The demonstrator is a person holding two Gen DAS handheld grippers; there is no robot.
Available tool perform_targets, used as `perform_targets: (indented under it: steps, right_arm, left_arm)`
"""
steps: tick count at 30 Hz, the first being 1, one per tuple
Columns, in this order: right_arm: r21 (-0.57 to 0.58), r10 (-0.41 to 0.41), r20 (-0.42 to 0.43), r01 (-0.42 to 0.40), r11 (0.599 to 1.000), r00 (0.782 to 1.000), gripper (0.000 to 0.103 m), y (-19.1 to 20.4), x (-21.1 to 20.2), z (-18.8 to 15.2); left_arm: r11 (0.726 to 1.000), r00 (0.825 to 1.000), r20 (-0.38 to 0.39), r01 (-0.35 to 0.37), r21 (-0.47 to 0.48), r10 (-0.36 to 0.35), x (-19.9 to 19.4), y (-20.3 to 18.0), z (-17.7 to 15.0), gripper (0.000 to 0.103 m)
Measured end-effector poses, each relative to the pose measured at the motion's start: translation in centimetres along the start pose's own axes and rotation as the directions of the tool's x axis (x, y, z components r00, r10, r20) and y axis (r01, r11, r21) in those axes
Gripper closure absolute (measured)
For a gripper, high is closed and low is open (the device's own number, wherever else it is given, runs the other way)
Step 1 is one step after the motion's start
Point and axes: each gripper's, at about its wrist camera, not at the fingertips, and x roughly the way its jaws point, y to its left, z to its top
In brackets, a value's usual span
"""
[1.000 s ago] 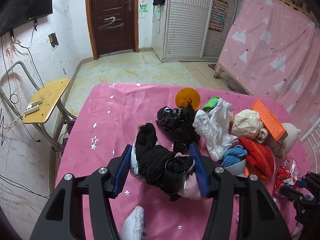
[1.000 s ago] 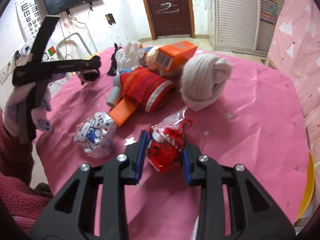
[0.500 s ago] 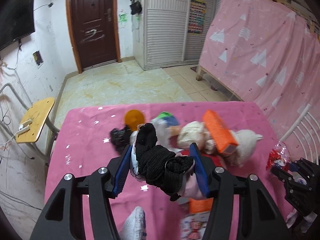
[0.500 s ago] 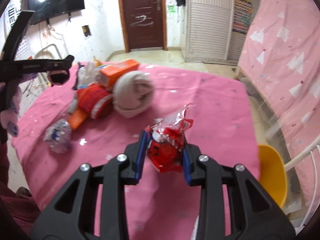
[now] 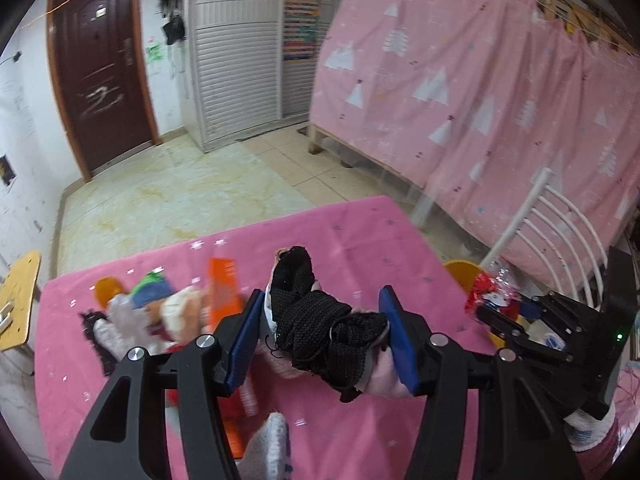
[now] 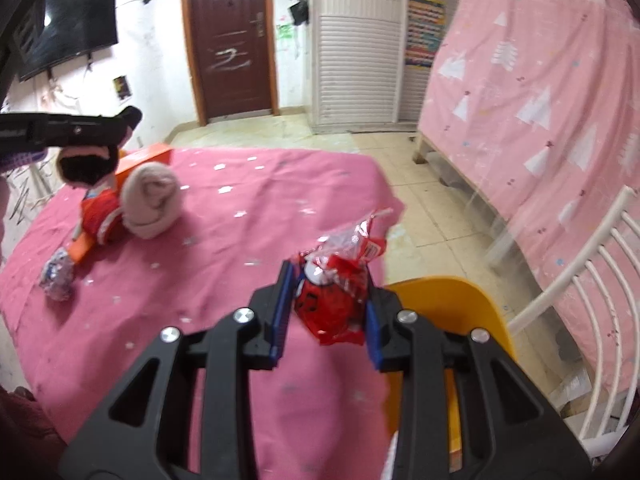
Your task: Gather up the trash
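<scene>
brown door (image 6: 230, 40), tiled floor (image 5: 180, 196), pink curtain (image 5: 480, 80)

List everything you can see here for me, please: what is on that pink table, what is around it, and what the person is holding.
table: one, pink starred cloth, centre
black fabric bundle: one, black with pale pink, clamped in the left hand-held gripper
red wrapper: one, red and clear, clamped in the right hand-held gripper
orange box: one, orange, in the pile on the table
cream sock ball: one, beige, beside the pile
red cloth: one, red with white trim, in the pile
crumpled printed wrapper: one, white and blue, table's near left
yellow bin: one, yellow, past the table's right edge
white chair: one, white, far right
door: one, dark brown, back wall
left hand-held gripper: one, black, blue pads
right hand-held gripper: one, black, blue pads
</scene>
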Motion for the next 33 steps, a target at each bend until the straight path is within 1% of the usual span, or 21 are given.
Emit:
perform_targets:
  steps: [3, 7, 12, 14, 18, 20, 22, 24, 25, 27, 30, 33]
  right_arm:
    - [0.039, -0.043, 0.007, 0.043, 0.998, 0.999, 0.073, -2.4, -0.2, -0.3]
    - [0.115, -0.082, -0.008, 0.082, 0.99, 0.997, 0.073, -6.4, 0.3, -1.1]
    - [0.192, -0.085, -0.037, 0.09, 0.977, 0.996, 0.073, -9.6, 1.4, -2.2]
    - [0.202, -0.087, -0.048, 0.095, 0.975, 0.995, 0.073, -10.2, 1.7, -2.6]
    - [0.225, -0.077, -0.072, 0.091, 0.97, 0.994, 0.072, -11.1, 2.9, -3.5]
    - [0.231, -0.077, -0.083, 0.095, 0.968, 0.994, 0.07, -11.1, 3.2, -3.8]
    - [0.24, -0.076, -0.095, 0.097, 0.966, 0.993, 0.068, -11.7, 3.8, -4.1]
    - [0.251, -0.077, -0.106, 0.101, 0.963, 0.991, 0.065, -12.2, 4.0, -4.6]
    - [0.254, -0.076, -0.108, 0.101, 0.962, 0.991, 0.064, -12.3, 4.0, -4.8]
    - [0.258, -0.074, -0.109, 0.101, 0.961, 0.991, 0.059, -12.5, 4.1, -5.0]
    - [0.266, -0.069, -0.105, 0.095, 0.959, 0.992, 0.053, -12.8, 3.8, -5.1]
    - [0.264, -0.068, -0.102, 0.092, 0.96, 0.992, 0.051, -12.8, 3.5, -5.2]
  left_arm:
    - [0.998, 0.999, -0.003, 0.052, 0.025, -0.052, 0.4, -3.4, 0.8, 0.053]
    - [0.99, 0.991, -0.024, 0.132, 0.048, -0.131, 1.7, -7.2, 1.6, 0.053]
    - [0.979, 0.981, -0.038, 0.192, 0.065, -0.19, 3.3, -11.2, 2.5, 0.053]
    - [0.973, 0.975, -0.052, 0.219, 0.071, -0.215, 4.4, -12.9, 2.8, 0.053]
    - [0.963, 0.964, -0.072, 0.262, 0.063, -0.258, 5.8, -15.1, 3.1, 0.052]
    - [0.962, 0.962, -0.081, 0.265, 0.063, -0.259, 6.9, -16.3, 3.2, 0.051]
    - [0.961, 0.96, -0.093, 0.269, 0.06, -0.263, 7.6, -17.2, 3.5, 0.047]
    - [0.96, 0.958, -0.11, 0.274, 0.061, -0.267, 8.2, -18.1, 3.8, 0.041]
    - [0.959, 0.957, -0.117, 0.275, 0.064, -0.266, 8.5, -18.6, 3.9, 0.04]
    - [0.959, 0.957, -0.121, 0.275, 0.068, -0.265, 9.1, -19.6, 4.0, 0.035]
    - [0.96, 0.958, -0.115, 0.272, 0.073, -0.263, 8.7, -20.5, 4.4, 0.034]
    - [0.959, 0.958, -0.104, 0.274, 0.072, -0.266, 8.1, -20.8, 4.2, 0.033]
